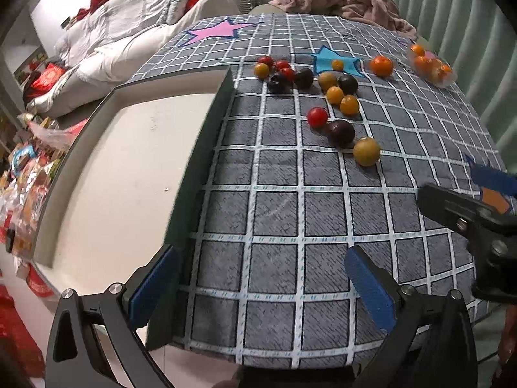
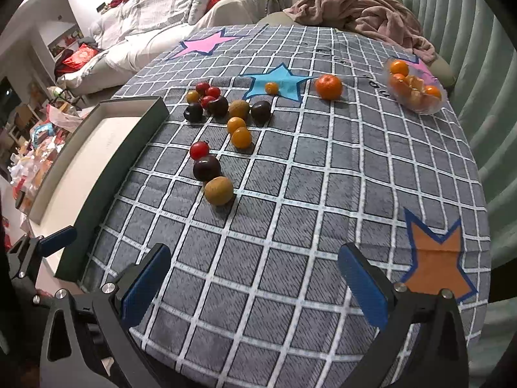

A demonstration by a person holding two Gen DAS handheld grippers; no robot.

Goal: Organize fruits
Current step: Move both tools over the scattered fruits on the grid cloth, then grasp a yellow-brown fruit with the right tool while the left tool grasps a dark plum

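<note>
Loose fruit lies on a grey checked tablecloth (image 2: 290, 210): a kiwi (image 2: 219, 190), a dark plum (image 2: 206, 167), a red tomato (image 2: 199, 149), two small oranges (image 2: 241, 137), and a far cluster of plums and tomatoes (image 2: 206, 102). A mandarin (image 2: 328, 87) sits near the blue star (image 2: 281, 82). A clear bowl (image 2: 416, 89) holds several oranges. My left gripper (image 1: 263, 286) is open and empty beside the shallow box (image 1: 122, 174). My right gripper (image 2: 255, 283) is open and empty above the cloth, near the table's front.
The dark-rimmed white box (image 2: 97, 161) lies at the table's left edge. Pink (image 2: 203, 43) and orange (image 2: 436, 258) paper stars lie on the cloth. A pink blanket (image 2: 355, 13) lies beyond the table. A bed and floor clutter are at the left.
</note>
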